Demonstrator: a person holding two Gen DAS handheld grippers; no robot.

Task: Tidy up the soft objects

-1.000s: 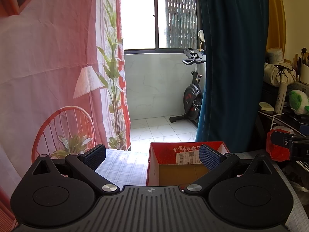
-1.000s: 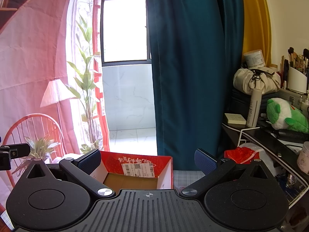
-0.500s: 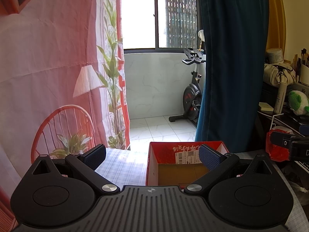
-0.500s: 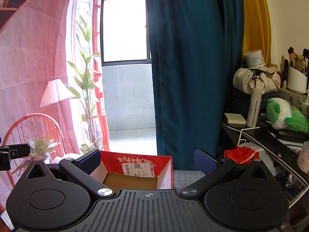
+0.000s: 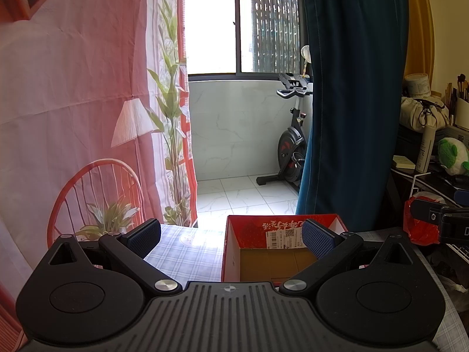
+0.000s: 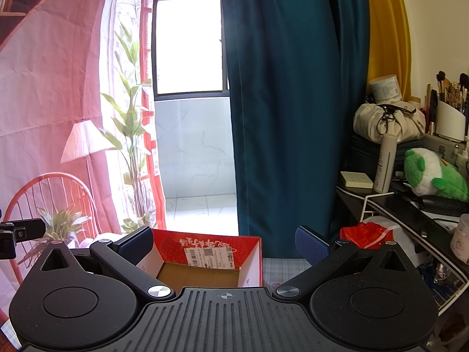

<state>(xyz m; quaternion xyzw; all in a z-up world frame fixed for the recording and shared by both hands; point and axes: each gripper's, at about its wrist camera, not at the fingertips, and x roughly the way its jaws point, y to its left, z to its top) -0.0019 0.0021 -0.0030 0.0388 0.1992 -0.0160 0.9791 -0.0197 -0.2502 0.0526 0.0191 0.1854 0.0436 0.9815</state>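
Observation:
A red cardboard box with a brown inside and a white shipping label stands open on the checked tablecloth; the right wrist view shows the same box just ahead. My left gripper is open above the cloth, its right finger over the box. My right gripper is open too, with the box between and beyond its fingers. Nothing is held. A green and white plush toy lies on the black side shelf at the right, also seen as a plush toy in the left wrist view.
A teal curtain hangs behind the box. The side shelf carries a cream bag, a white bottle and a brush holder. A red plastic bag sits below. An exercise bike stands on the balcony.

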